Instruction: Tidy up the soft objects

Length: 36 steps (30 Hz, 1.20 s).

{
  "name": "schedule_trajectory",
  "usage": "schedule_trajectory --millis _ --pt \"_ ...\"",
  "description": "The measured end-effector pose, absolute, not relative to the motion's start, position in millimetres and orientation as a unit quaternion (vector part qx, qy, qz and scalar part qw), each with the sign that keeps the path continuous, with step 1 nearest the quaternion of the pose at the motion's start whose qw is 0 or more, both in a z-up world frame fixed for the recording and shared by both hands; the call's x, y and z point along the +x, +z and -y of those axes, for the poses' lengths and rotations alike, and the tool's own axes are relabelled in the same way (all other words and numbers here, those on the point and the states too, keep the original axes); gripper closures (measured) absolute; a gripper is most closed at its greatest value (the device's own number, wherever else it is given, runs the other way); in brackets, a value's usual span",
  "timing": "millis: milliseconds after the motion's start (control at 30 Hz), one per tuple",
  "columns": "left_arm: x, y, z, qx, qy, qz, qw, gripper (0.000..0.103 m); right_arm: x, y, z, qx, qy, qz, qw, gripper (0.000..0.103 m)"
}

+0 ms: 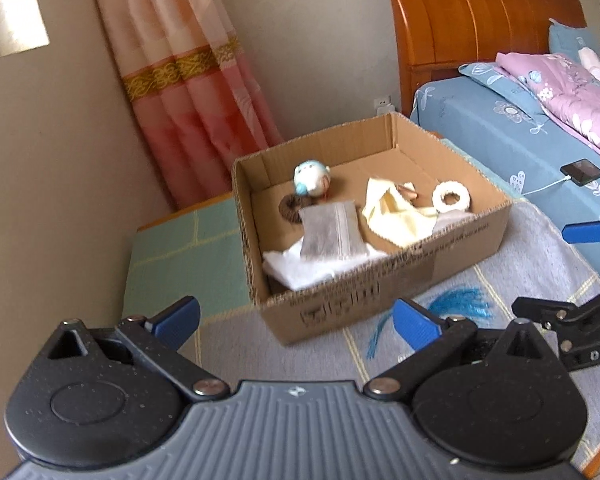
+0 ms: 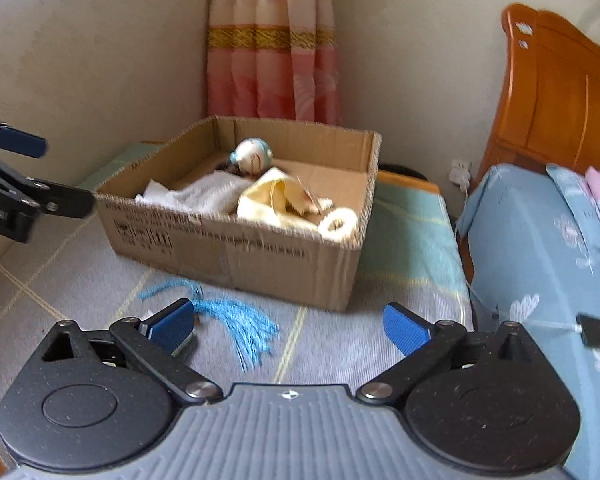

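Last loose item looks to be the blue tassel [image 2: 236, 320], lying on the grey checked mat [image 2: 80, 280] low centre of the right-wrist frame, just in front of the cardboard box [image 2: 260, 256]. Judged very light and limp, thread fringe splays, cord tail curls toward the left; best pinch is probably the bound neck where cord meets fringe, since loose strands could slip out. Right gripper [image 2: 288, 326] is released, jaws wide and empty, with the tassel between them and nearer the left pad. Left gripper [image 1: 296, 320] is also released and empty, facing the box. Box already holds a round plush toy [image 1: 312, 178], yellow cloth [image 1: 396, 216], white fluffy ring [image 1: 452, 198], grey pouch [image 1: 332, 232] and white cloth [image 1: 300, 268]. Near box wall stands between tassel and drop spot, so it needs clearing. Phone [image 1: 582, 172] on cable sits on the bed [image 1: 500, 132], right of frame, well apart.
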State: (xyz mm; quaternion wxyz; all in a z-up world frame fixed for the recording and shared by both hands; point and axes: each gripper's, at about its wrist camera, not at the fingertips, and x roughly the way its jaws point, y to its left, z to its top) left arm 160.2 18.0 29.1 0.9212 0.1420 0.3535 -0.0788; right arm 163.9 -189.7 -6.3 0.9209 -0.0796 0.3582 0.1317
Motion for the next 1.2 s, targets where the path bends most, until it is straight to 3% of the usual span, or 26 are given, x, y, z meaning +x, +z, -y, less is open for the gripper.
schedule_trajectory --millis 833,1033,1200 --pt "138.2 -13.1 -48.4 0.091 -0.016 -0.375 0.922 0.001 155.7 -57.7 117.1 -0.067 0.245 -0.419 0.871 0.002" --pt "141.9 -23.7 -53.3 0.092 -0.018 -0.383 0.919 0.001 162.1 -62.8 109.6 -0.065 0.247 -0.418 0.872 0.008" --pt "144.3 -26.4 -58.6 0.083 -0.017 -0.385 0.919 0.001 162.5 -62.4 103.0 -0.076 0.252 -0.411 0.873 0.021"
